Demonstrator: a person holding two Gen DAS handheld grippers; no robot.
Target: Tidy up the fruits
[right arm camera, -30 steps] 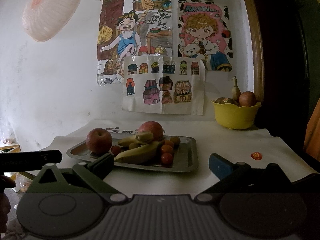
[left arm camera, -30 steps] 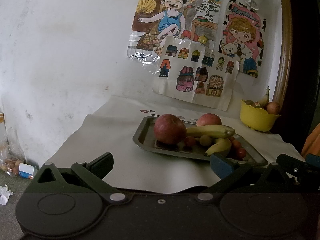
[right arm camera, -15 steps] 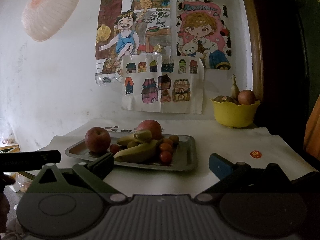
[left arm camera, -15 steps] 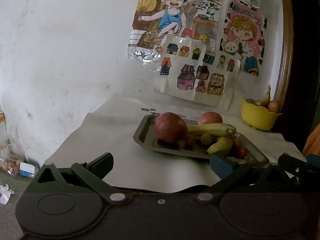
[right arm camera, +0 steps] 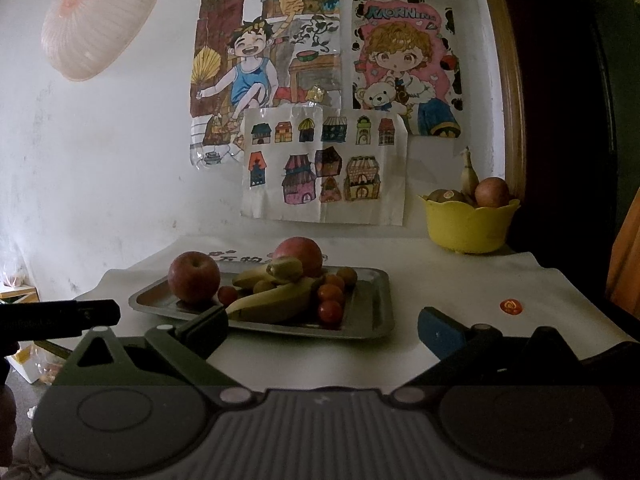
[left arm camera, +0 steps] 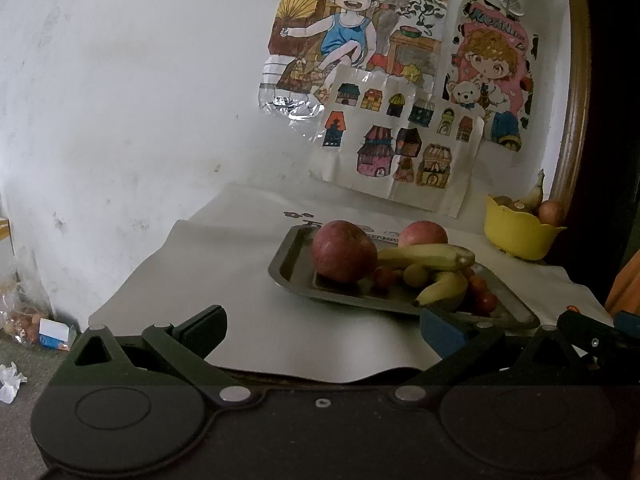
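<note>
— How were your grippers set at that moment?

— I had my left gripper [left arm camera: 322, 322] spread wide, nothing between its fingers, hanging above the near edge of the white-covered table [left arm camera: 224, 280], short of the metal tray [left arm camera: 286, 258]. My right gripper [right arm camera: 322, 322] was just as wide apart and empty, held in front of the same tray [right arm camera: 376, 312]; its left finger [right arm camera: 206, 326] overlapped the tray's near rim in the picture, but I couldn't tell whether it touched.

— And the fruit?

— All on the tray, apart from what sat in the yellow bowl [right arm camera: 470, 228] at the far right corner by the wall. A red apple [right arm camera: 194, 278] stood at the tray's left end, a second apple [right arm camera: 300, 256] at the back. Two bananas lay in the middle. In the right view the lower banana [right arm camera: 272, 300] ran its long axis from near left up to far right; the upper banana [right arm camera: 280, 272] lay over it, roughly across the tray. Small red tomatoes [right arm camera: 330, 292] clustered to the right of the bananas, one more [right arm camera: 227, 294] beside the front apple.

— What was in the bowl?

— A reddish round fruit [right arm camera: 492, 192], a brownish one, and a stem poking upright.
</note>
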